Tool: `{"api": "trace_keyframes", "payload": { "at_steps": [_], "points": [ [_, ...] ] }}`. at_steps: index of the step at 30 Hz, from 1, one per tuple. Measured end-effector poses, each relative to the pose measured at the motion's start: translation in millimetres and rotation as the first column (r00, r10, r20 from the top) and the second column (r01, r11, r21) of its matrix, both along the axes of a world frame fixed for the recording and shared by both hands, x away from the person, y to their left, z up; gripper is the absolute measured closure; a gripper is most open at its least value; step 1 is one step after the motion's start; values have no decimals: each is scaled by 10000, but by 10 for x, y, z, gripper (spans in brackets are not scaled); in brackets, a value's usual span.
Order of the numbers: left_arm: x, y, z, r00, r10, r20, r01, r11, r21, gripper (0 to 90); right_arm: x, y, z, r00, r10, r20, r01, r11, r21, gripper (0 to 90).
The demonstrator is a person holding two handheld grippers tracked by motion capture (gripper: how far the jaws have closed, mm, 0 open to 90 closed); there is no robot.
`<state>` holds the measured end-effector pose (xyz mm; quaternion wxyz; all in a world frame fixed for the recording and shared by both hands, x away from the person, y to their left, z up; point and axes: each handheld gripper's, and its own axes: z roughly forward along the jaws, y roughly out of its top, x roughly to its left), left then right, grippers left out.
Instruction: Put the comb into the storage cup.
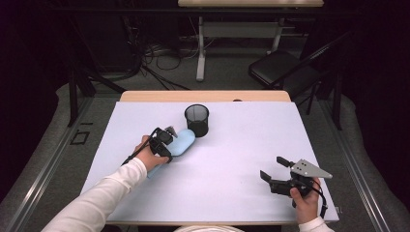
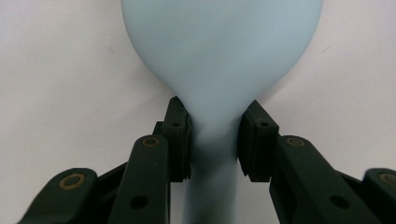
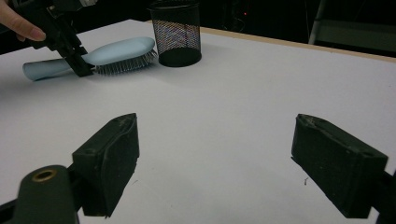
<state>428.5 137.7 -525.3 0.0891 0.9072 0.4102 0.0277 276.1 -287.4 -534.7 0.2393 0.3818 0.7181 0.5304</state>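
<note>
**Left tongs pinch the hairbrush at its neck**

Now, from the high view, my left tongs (image 1: 170,137) sit on the pale blue hairbrush (image 1: 183,141), which lies flat on the worktop (image 1: 232,159) with its head just beside the black mesh cup (image 1: 197,120). My right tongs (image 1: 273,169) rest well apart, near the front right corner, with bare sheet all around them.

Along the left gripper view, both pads press on the narrow neck of the hairbrush (image 2: 219,65), where the handle widens into the head, so I count them clamped there. That neck is smooth and tapered; I judge a lift could let the brush slide or swing head-down in the grip.

From the right gripper view, the left tongs (image 3: 80,69) straddle the neck, the hairbrush (image 3: 119,50) lies bristles down, and the mesh cup (image 3: 176,31) stands upright just beyond its tip. My right jaws stand wide apart on nothing. A forward nudge could knock the cup, which is near the far edge. Open room lies toward the middle and right.
</note>
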Motion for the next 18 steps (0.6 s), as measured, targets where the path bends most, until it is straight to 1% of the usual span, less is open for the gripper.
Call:
{"api": "trace_keyframes", "payload": {
  "at_steps": [18],
  "points": [
    [-6, -1, 2, 10000, 58, -10, -58, 10000, -3, 691, 0, 0, 0, 10000, -2, 6, 2, 10000, 8, 146]
  ]
}}
